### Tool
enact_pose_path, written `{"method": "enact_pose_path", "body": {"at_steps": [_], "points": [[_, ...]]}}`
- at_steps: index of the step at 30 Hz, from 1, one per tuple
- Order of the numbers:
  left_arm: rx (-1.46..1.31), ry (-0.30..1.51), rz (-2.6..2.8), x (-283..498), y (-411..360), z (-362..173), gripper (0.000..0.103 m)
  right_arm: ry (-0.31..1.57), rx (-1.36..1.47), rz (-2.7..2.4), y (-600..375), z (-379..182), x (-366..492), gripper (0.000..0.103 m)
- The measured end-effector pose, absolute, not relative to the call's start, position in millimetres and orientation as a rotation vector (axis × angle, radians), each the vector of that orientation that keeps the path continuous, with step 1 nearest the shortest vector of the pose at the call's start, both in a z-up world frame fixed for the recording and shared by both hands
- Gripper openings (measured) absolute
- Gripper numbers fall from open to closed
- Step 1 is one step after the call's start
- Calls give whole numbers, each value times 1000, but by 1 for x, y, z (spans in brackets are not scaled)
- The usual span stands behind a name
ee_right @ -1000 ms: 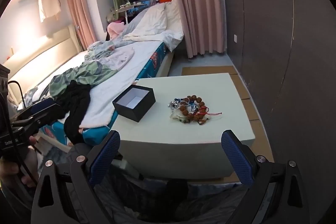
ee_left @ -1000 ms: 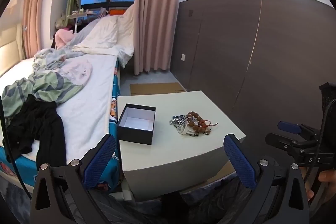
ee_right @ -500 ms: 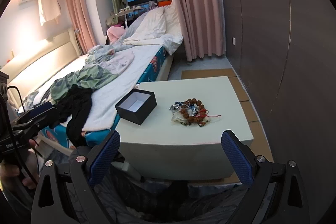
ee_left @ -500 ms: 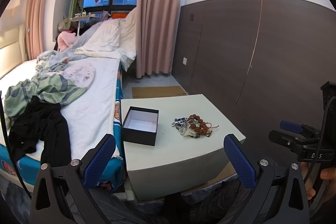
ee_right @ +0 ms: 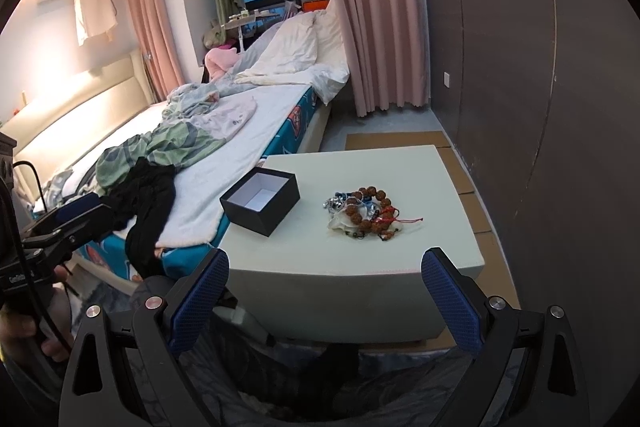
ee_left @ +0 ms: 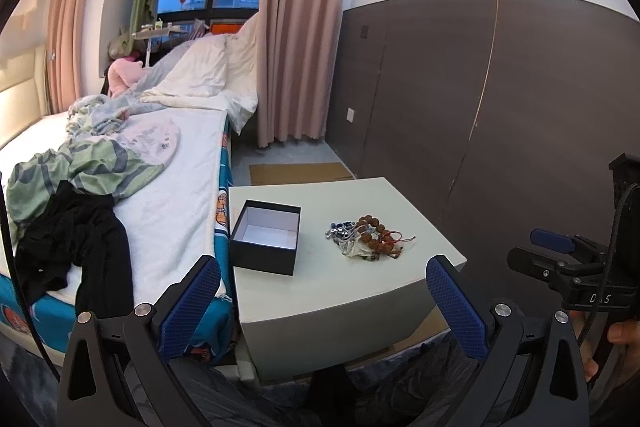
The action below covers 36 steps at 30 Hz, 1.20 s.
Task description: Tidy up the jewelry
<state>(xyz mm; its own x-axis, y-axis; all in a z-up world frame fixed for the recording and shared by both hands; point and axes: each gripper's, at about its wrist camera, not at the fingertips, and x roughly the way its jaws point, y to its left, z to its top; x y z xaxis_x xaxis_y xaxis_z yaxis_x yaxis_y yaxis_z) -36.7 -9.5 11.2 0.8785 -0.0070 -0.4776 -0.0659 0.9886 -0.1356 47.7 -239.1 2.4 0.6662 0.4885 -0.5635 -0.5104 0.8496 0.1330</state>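
A pile of jewelry (ee_left: 366,237) with a brown bead bracelet, red cord and silver pieces lies on a pale bedside table (ee_left: 384,279). It also shows in the right wrist view (ee_right: 366,213). An open black box (ee_left: 266,237) with a white inside stands to its left on the table, also in the right wrist view (ee_right: 260,201). My left gripper (ee_left: 324,301) is open and empty, short of the table's near edge. My right gripper (ee_right: 324,293) is open and empty, also short of the near edge.
A bed (ee_left: 160,163) with clothes and bedding runs along the table's left side. A dark panelled wall (ee_left: 500,99) stands to the right. Pink curtains (ee_left: 296,27) hang at the back. Cardboard (ee_right: 472,203) lies on the floor beside the table.
Both grippers have pulled back and risen a little, so the table looks slightly farther and lower. The jewelry and the box have not moved. Both grippers stay open.
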Motion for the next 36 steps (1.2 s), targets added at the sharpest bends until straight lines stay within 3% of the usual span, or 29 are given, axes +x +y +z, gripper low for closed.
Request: {"method": "enact_pose_path", "body": {"at_steps": [36], "points": [[-145,508,26,-37,-10,11,102,616,-19,543,-246,3,48,98]]}}
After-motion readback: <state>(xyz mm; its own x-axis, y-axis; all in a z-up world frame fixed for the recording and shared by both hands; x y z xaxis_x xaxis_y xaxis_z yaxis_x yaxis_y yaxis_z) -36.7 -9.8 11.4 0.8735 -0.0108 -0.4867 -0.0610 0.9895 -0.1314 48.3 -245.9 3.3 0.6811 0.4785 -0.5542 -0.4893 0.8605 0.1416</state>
